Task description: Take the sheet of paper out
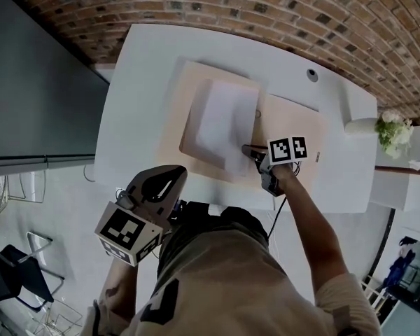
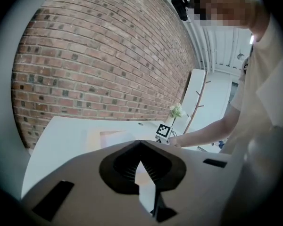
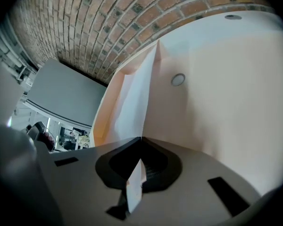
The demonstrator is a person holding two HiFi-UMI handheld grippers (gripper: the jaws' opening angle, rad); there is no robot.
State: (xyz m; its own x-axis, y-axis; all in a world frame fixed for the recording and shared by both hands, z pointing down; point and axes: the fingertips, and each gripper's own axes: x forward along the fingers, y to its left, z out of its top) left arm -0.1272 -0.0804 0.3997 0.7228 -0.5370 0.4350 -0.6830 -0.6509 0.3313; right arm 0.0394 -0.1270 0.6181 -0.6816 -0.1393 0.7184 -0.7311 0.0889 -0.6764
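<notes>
A white sheet of paper [image 1: 220, 121] lies partly out of an open beige folder [image 1: 297, 128] on the white table [image 1: 136, 103]. My right gripper [image 1: 252, 150] is at the sheet's near right edge and is shut on it. In the right gripper view the paper [image 3: 134, 98] runs from the folder [image 3: 226, 93] down between the jaws of my right gripper [image 3: 140, 147], which pinch a strip of it. My left gripper [image 1: 169, 177] is held back beside the person's body, off the table's near edge. In its own view my left gripper [image 2: 140, 145] has its tips together and holds nothing.
A brick wall [image 1: 266, 5] runs behind the table. A dark panel [image 1: 35, 96] stands to the left. White flowers [image 1: 393, 128] sit past the table's right end. A round grommet [image 1: 312, 75] is set in the tabletop. A chair [image 1: 14, 271] stands at the lower left.
</notes>
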